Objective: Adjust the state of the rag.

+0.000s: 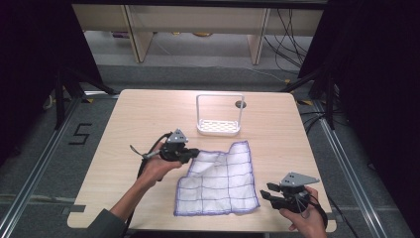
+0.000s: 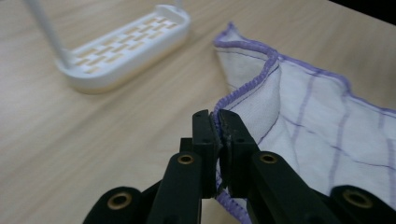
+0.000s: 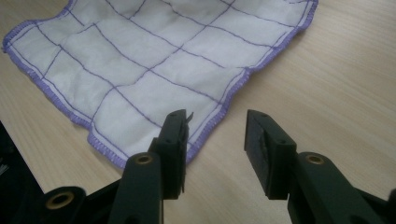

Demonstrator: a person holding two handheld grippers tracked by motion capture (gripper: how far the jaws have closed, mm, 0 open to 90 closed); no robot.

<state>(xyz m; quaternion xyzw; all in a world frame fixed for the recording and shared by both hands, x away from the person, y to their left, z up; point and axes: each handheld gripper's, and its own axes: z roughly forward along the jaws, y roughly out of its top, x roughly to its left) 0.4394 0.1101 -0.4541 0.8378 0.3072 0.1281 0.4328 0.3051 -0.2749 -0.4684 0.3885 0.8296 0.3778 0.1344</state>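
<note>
From the high view, a white cloth (image 1: 219,179) with a purple grid and purple hem lies spread on the pale wooden surface (image 1: 138,116), towards the person's side. The left hand-held gripper (image 1: 188,154) sits at the cloth's upper left edge, its jaws closed on the hem there, and the fabric next to it is rumpled. The right hand-held gripper (image 1: 266,191) rests near the surface's front right corner, just beside the cloth's lower right corner and apart from it. Behind the cloth stands a white rack (image 1: 219,127) with a slotted base and a tall loop frame. Just behind the rack's right post is a small round dark hole (image 1: 240,104) in the surface. On the floor to the left, a dark mark (image 1: 80,134) reads like the digit 5.

In the left gripper view, the left hand-held gripper (image 2: 217,122) has its two black jaws pinched tight on the purple stitched hem of the cloth (image 2: 322,121), which rises in a fold behind them. The rack (image 2: 126,44) lies beyond, its brick-pattern slots clear here as they are not from above.

In the right gripper view, the right hand-held gripper (image 3: 215,126) stands with its jaws parted and nothing between them. The cloth (image 3: 154,60) lies flat ahead, its wavy hem passing just beside the left-hand jaw in that picture; whether they touch I cannot tell. No brand or label is readable anywhere.
</note>
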